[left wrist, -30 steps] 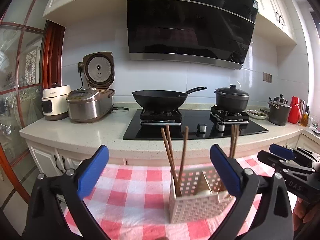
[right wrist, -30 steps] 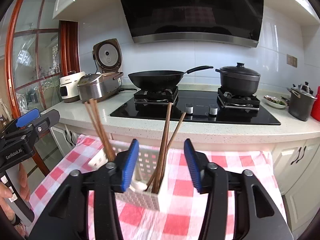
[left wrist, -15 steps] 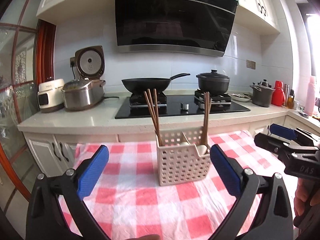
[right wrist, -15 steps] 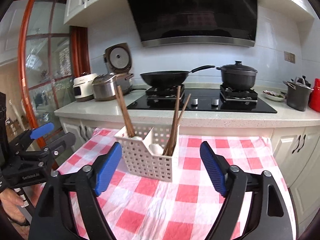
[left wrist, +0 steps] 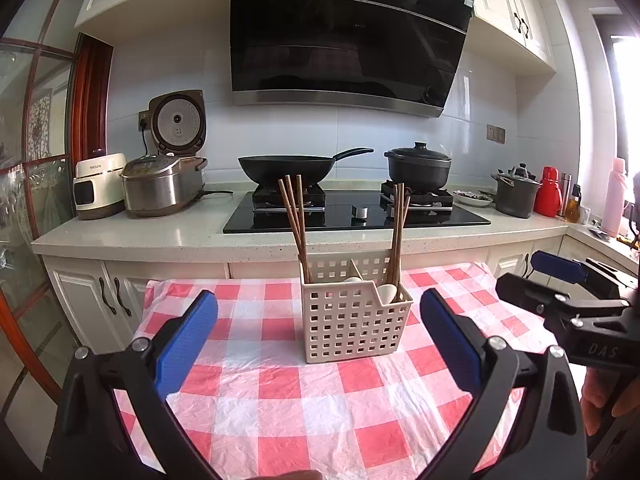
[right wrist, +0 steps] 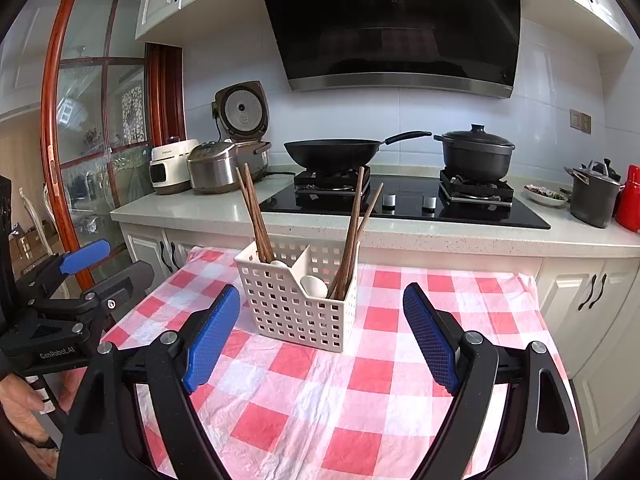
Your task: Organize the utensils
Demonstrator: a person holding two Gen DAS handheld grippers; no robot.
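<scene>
Utensil basket [left wrist: 354,318], white, perforated, two compartments: stands at frame centre on the checked cloth [left wrist: 280,396], chopsticks [left wrist: 294,220] upright in both compartments, pale spoons tucked low. Right gripper [right wrist: 320,344]: fingers have just opened wide, nothing between them, now farther from the basket than a second ago; left gripper [left wrist: 318,340] likewise wide, empty, drawn back. Judged: last utensil released, sorting apparently complete.

Basket [left wrist: 352,320] on tablecloth [left wrist: 280,400], chopsticks [left wrist: 294,216] in L+R compartments; counter [left wrist: 140,236] behind.
</scene>
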